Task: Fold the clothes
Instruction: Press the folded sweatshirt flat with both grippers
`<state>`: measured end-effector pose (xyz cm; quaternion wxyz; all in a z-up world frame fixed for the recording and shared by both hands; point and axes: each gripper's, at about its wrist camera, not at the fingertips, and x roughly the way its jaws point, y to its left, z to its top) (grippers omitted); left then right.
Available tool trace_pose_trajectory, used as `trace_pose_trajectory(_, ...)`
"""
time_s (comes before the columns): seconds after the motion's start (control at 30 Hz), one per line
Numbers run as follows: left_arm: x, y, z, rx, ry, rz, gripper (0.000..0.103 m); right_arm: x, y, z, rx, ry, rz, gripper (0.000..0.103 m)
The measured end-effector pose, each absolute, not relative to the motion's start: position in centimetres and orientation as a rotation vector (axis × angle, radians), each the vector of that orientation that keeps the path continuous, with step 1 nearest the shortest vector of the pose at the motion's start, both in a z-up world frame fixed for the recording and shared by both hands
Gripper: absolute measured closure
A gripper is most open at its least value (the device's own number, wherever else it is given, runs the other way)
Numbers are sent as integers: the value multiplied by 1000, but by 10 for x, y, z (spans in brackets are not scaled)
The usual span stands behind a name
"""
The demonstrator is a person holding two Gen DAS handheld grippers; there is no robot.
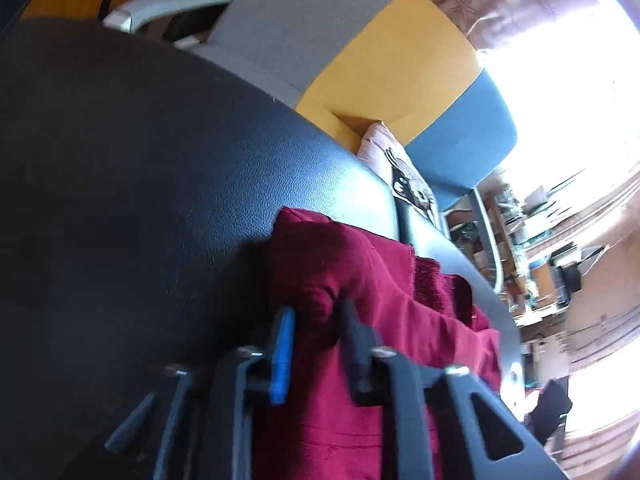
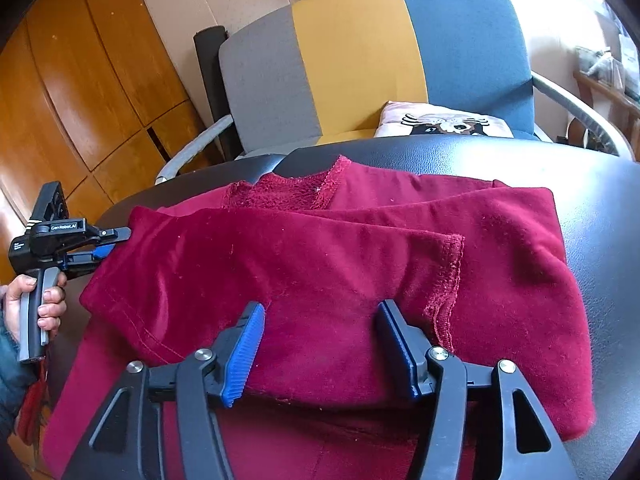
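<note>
A dark red sweatshirt (image 2: 320,264) lies partly folded on a black leather-like surface (image 2: 580,184). Its neckline faces the far side and a sleeve cuff lies across the body. My right gripper (image 2: 320,320) is open and hovers over the near middle of the garment. My left gripper (image 1: 316,312) pinches a bunched fold of the red cloth (image 1: 328,264) between its fingers, at the garment's left edge. In the right wrist view the left gripper (image 2: 116,240) shows at the far left, held by a hand.
A grey, yellow and blue chair (image 2: 360,60) stands behind the black surface with a printed cushion (image 2: 444,124) on its seat. Wooden cupboards (image 2: 80,100) are at the left. Cluttered shelves (image 1: 540,260) are at the right in the left wrist view.
</note>
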<state>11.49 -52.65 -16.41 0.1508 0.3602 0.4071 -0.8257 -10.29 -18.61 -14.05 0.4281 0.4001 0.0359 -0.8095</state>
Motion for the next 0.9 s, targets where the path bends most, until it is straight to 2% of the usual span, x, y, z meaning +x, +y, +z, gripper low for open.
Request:
trace_pose_trajectory(0.17, 144, -511, -141, 877, 996, -2394, 96, -94, -188, -125, 965, 101, -2028, 43)
trace_pose_trajectory(0.3, 141, -507, -153, 978, 813, -2284, 95, -91, -198, -128, 959, 164, -2041, 43)
trace_pose_trajectory(0.47, 132, -515, -168, 1028, 716, -2182, 81, -88, -210, -137, 968, 238, -2049, 43)
trace_pose_trajectory(0.53, 138, -521, -159, 973, 767, -2124, 81, -86, -212, -139, 963, 262, -2049, 39)
trace_pose_trajectory(0.6, 151, -517, -138, 852, 744, -2088, 85, -84, -215, -140, 957, 285, -2048, 36)
trace_pose_trajectory(0.7, 155, -499, -110, 734, 720, -2205, 84, -82, -217, -142, 950, 306, -2049, 33)
trace_pose_trajectory(0.83, 119, -470, -109, 848, 527, -2310, 83, -80, -216, -142, 946, 307, -2050, 33)
trace_pose_trajectory(0.9, 113, -479, -119, 863, 540, -2309, 83, -80, -215, -143, 945, 304, -2050, 33)
